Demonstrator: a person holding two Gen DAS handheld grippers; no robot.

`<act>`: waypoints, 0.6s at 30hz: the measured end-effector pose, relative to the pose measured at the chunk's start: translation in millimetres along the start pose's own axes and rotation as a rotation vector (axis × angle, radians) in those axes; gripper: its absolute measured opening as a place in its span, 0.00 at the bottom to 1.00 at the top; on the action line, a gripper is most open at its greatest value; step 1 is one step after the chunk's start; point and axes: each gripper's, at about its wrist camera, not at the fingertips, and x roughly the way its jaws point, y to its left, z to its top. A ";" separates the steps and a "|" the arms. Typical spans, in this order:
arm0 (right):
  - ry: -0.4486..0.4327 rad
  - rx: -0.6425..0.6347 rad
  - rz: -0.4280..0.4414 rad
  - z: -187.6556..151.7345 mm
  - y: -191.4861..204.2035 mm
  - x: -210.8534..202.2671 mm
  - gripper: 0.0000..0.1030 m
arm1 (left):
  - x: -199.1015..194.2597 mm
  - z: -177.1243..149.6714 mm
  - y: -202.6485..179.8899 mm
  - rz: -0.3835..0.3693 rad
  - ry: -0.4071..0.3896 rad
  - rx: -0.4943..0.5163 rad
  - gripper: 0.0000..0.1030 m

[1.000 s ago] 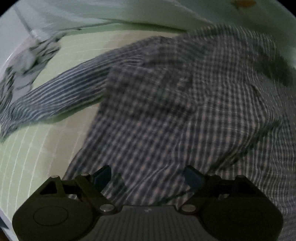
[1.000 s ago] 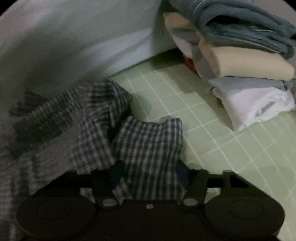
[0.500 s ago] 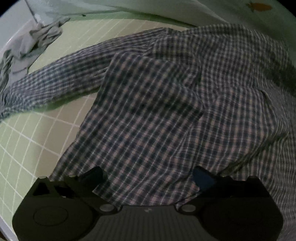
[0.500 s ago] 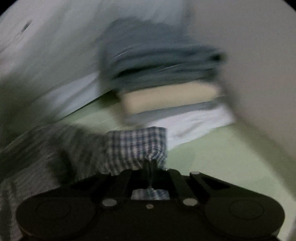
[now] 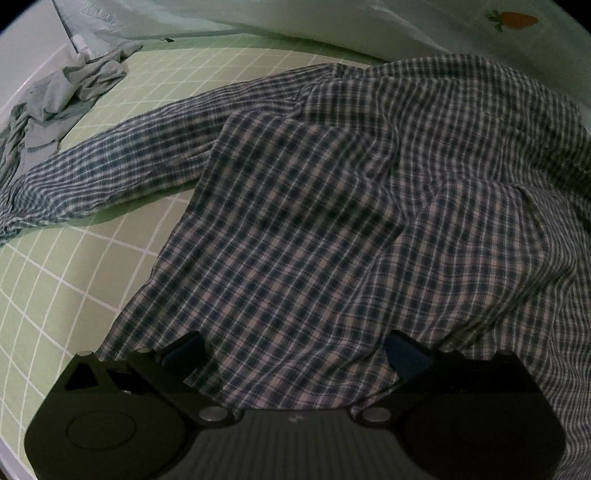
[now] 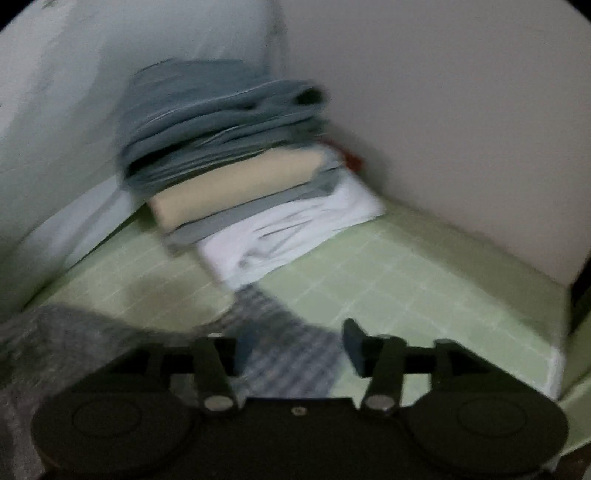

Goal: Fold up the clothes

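A dark blue and white checked shirt (image 5: 332, 206) lies rumpled on a green gridded sheet (image 5: 66, 266), one sleeve (image 5: 110, 173) stretched out to the left. My left gripper (image 5: 291, 350) hovers over the shirt's near hem, open wide, its pads clear of the cloth. In the blurred right wrist view a piece of the checked shirt (image 6: 291, 332) lies between the fingers of my right gripper (image 6: 295, 347), whose jaws are opening; the pads do not press on it.
A stack of folded clothes (image 6: 236, 173), grey-blue, beige and white, stands in the corner against the wall (image 6: 461, 110). A crumpled grey-green garment (image 5: 70, 96) lies at the far left. Pale bedding with a carrot print (image 5: 513, 20) borders the far edge.
My right gripper closed on the shirt's cuff, swung it right toward the stack, and has now let go as its jaws parted. My left gripper widened and stayed put.
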 end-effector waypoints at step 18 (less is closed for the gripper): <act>-0.129 -0.196 -0.149 19.1 -1.8 11.2 0.01 | -0.7 0.2 -1.9 0.005 -0.020 -0.015 1.00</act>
